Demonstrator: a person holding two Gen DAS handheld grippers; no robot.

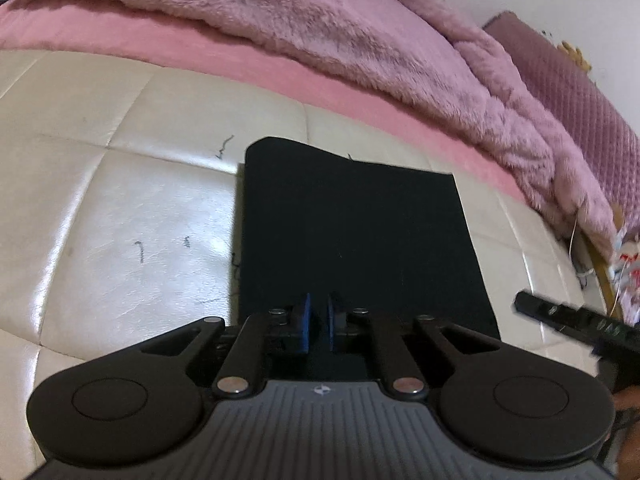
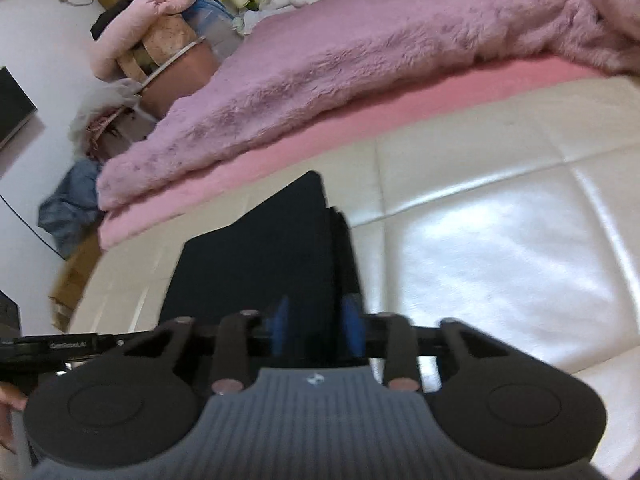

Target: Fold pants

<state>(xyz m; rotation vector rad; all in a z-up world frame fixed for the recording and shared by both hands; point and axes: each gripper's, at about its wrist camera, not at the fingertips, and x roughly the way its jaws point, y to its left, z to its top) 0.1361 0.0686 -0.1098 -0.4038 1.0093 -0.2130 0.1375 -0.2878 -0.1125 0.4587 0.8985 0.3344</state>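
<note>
Close by, the left gripper (image 1: pixel 319 326) hangs low over the near end of the black pants (image 1: pixel 352 236), its blue pads almost together with a thin gap and nothing pinched, while the right gripper (image 2: pixel 318 330) sits by the pants' right edge with its pads apart and empty. The pants lie folded flat on the shiny cream mattress (image 1: pixel 120 208). Past them come a pink sheet (image 1: pixel 304 80), then a fluffy pink blanket (image 1: pixel 320 28), and far off a messy heap of clothes (image 2: pixel 160 52) by the wall.
</note>
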